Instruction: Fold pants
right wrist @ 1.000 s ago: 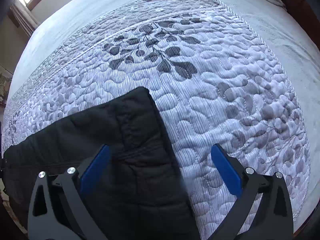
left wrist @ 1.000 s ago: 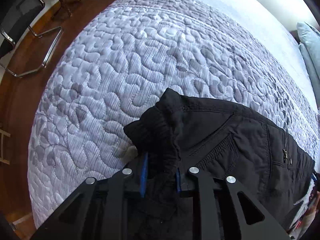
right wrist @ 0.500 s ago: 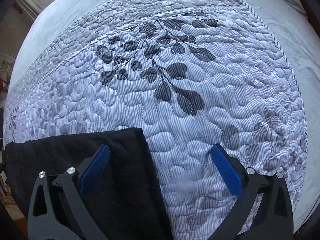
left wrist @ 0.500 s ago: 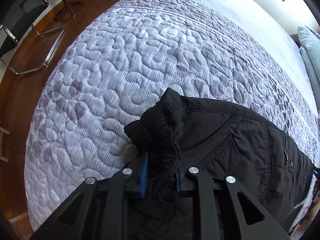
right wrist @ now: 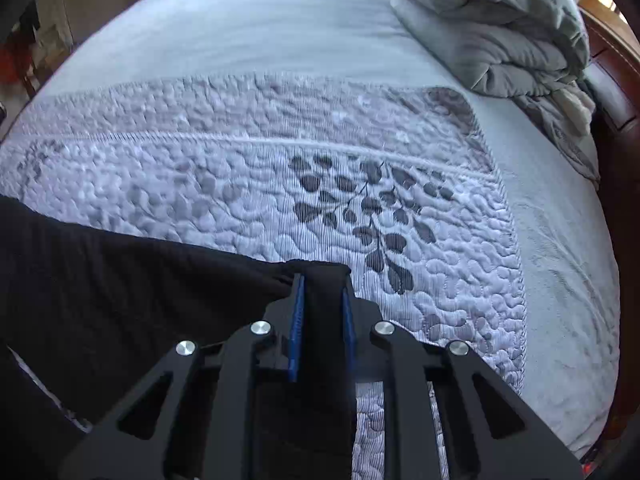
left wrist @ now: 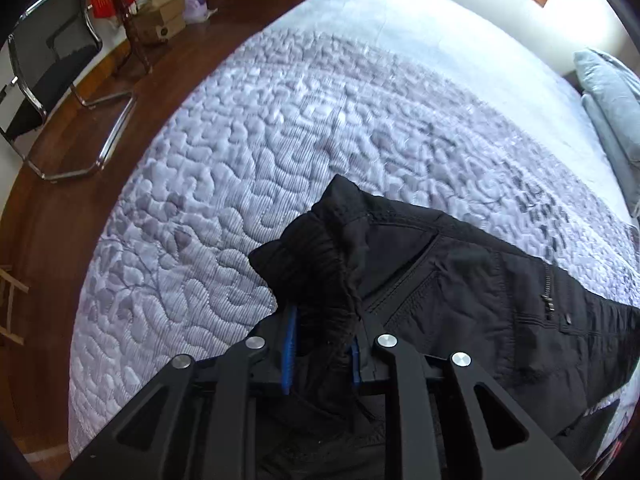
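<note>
Black pants (left wrist: 460, 292) stretched sideways across the quilt (left wrist: 248, 184) on the bed, long axis running from one pair of tongs to the other. Waistband end bunched and pinched tight in the left tongs (left wrist: 322, 344); leg end clamped in the right tongs (right wrist: 322, 320), pads narrowed on the cloth. Both ends equally in hand, cloth sagging between. Beyond, wide bare quilt ahead for laying one end over the other; bed edge and chair (left wrist: 52, 76) off left, heaped duvet (right wrist: 500, 36) far right.
</note>
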`<state>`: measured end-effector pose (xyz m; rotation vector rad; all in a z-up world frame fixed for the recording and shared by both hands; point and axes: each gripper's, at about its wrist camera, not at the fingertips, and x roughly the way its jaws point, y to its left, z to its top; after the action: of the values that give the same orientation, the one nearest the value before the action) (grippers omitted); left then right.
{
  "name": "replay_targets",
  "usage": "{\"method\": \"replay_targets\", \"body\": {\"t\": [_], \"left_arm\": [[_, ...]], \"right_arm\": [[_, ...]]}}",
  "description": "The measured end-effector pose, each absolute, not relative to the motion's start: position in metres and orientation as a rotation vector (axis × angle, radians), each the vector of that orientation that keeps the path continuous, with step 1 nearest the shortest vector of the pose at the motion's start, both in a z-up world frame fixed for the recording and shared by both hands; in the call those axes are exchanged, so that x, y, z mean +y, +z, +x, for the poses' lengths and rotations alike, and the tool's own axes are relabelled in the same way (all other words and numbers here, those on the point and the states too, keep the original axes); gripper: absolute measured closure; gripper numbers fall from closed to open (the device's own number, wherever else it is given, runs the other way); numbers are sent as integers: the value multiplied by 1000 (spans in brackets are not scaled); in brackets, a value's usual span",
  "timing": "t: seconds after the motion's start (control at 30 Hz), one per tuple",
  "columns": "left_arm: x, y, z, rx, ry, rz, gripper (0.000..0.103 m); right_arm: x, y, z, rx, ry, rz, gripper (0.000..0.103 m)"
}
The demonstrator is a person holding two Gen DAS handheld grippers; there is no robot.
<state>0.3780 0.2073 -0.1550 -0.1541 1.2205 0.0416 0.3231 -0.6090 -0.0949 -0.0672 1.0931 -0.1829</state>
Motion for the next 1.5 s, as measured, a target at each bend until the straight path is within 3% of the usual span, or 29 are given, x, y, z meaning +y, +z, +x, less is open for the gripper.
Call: {"method": "replay_targets", "body": {"t": [0.17, 0.37, 0.67, 0.9, 1.03, 1.07, 1.13, 1.17, 1.2, 1.3, 1.37, 1.4, 1.5], "left_arm": [[208, -116, 334, 1077, -19, -163, 83], [214, -80, 264, 940, -89, -189, 84], [245, -77, 149, 830, -153, -273, 88], [263, -110, 82, 830, -150, -310, 88], [264, -138, 58, 885, -113, -340, 72], [264, -142, 52, 894, -100, -354, 68], [268, -148, 40, 896, -60, -394, 28], [271, -149, 32, 891, -27, -425, 24], [275, -150, 25, 883, -28, -456, 22], [281, -145, 7, 871, -18, -551, 18], [277, -136, 1, 834, -52, -614, 16], [275, -134, 2, 825, -66, -634, 9], [271, -133, 13, 809, -103, -701, 8]], "right_arm": [[-604, -31, 261, 904, -172, 33, 93], [-593, -5, 167, 767, -173, 107, 95], [-613, -32, 24, 757, -284, 301, 98], [-610, -97, -46, 925, -359, 378, 98], [-591, -137, -55, 1045, -374, 312, 98], [-589, -144, -57, 1070, -376, 304, 92], [-589, -153, -59, 1103, -371, 327, 79], [-589, -153, -60, 1107, -372, 338, 65], [-590, -150, -60, 1105, -377, 341, 57], [-589, -141, -63, 1086, -385, 331, 46], [-591, -133, -64, 1067, -387, 343, 43], [-592, -131, -64, 1060, -387, 347, 43], [-591, -128, -64, 1051, -390, 343, 43]]}}
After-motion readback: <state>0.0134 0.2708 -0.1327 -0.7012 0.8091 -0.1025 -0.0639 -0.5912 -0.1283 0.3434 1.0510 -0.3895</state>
